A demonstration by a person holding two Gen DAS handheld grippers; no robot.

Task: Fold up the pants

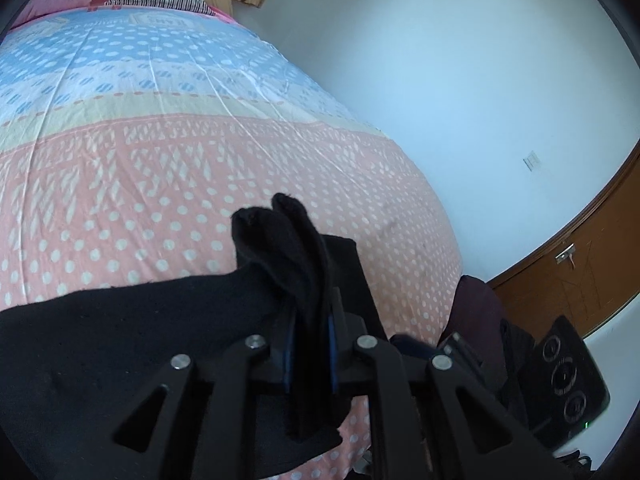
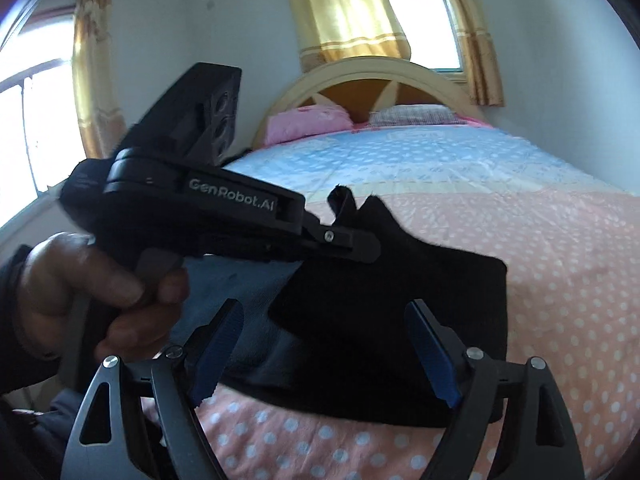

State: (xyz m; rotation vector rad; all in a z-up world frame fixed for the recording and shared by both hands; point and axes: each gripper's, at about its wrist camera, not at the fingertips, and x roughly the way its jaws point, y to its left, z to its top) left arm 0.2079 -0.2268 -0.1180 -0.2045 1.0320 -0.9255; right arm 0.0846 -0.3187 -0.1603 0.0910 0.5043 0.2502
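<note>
The black pants point(image 1: 120, 340) lie partly folded on the near end of the bed point(image 1: 160, 160). My left gripper point(image 1: 312, 300) is shut on a bunched edge of them, and a tuft of cloth sticks out past its fingers. In the right wrist view the left gripper point(image 2: 360, 246) comes in from the left, held by a hand point(image 2: 80, 292), lifting the pants point(image 2: 400, 280) at their upper left edge. My right gripper point(image 2: 326, 328) stands wide open just in front of the pants, its blue pads point(image 2: 434, 354) not touching the cloth.
The bedspread point(image 2: 520, 240) is pink with white dots near me and blue farther off. Pillows point(image 2: 308, 122) lie against the arched headboard point(image 2: 360, 76). A white wall point(image 1: 440, 100) and a wooden door point(image 1: 580, 272) stand right of the bed. A black module with round lenses point(image 1: 568, 380) is at lower right.
</note>
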